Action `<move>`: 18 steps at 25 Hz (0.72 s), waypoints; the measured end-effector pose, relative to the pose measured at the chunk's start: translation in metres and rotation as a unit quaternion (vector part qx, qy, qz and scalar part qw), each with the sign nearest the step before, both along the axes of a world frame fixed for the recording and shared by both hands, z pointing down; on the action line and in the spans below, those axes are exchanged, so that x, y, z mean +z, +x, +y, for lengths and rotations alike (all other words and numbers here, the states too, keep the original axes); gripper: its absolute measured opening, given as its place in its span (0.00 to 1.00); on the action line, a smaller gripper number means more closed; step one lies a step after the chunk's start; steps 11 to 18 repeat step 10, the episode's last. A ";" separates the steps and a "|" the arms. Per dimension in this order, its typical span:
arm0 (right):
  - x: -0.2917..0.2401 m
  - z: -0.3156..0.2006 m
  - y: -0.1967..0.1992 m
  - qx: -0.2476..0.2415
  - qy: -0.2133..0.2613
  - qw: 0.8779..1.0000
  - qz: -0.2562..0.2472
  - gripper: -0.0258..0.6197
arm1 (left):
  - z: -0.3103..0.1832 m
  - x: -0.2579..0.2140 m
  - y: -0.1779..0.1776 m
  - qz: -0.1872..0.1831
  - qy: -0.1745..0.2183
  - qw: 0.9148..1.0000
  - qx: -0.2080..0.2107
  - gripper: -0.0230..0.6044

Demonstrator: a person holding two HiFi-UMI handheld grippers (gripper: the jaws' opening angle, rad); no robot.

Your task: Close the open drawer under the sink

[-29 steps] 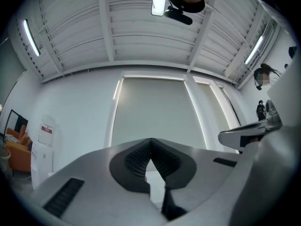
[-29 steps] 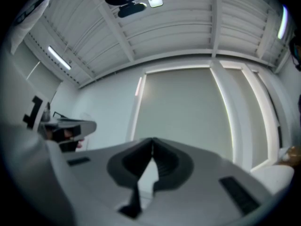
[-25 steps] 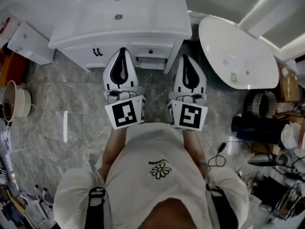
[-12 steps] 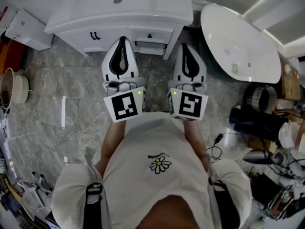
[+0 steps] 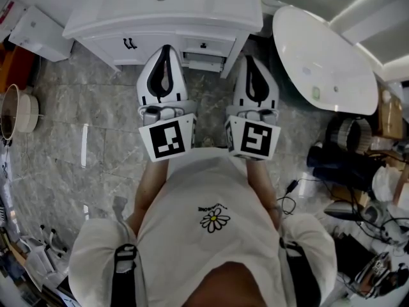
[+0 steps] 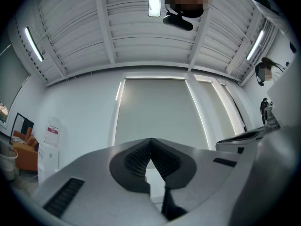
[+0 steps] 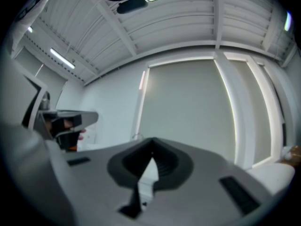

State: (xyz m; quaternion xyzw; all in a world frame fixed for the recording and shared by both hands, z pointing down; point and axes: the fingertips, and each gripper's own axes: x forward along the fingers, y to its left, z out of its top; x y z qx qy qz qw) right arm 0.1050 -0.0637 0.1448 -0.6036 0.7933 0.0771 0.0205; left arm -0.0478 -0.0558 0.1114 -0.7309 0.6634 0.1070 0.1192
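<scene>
The white sink vanity [image 5: 166, 18] stands at the top of the head view. Under its counter a small drawer [image 5: 204, 62] sticks out a little, below another drawer front with a dark knob [image 5: 204, 45]. My left gripper [image 5: 165, 48] points at the vanity just left of the open drawer, its jaws shut and empty. My right gripper [image 5: 249, 61] is level with it, just right of the drawer, also shut and empty. Both stay short of the cabinet. The left gripper [image 6: 150, 141] and right gripper [image 7: 152, 140] views show only wall and ceiling past the closed tips.
A large white oval tub [image 5: 323, 59] lies at the right of the vanity. A white box [image 5: 35, 31] and a round pot [image 5: 16, 117] sit at the left. Cables and dark gear [image 5: 351, 165] crowd the right side. The floor is grey marble tile.
The head view has shifted, so the vanity sits higher in the frame. Both grippers stay side by side and shut.
</scene>
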 end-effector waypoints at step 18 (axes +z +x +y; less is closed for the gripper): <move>0.004 0.002 0.000 -0.003 -0.005 1.000 0.002 0.09 | 0.004 0.003 0.003 0.000 -0.005 1.000 0.000 0.07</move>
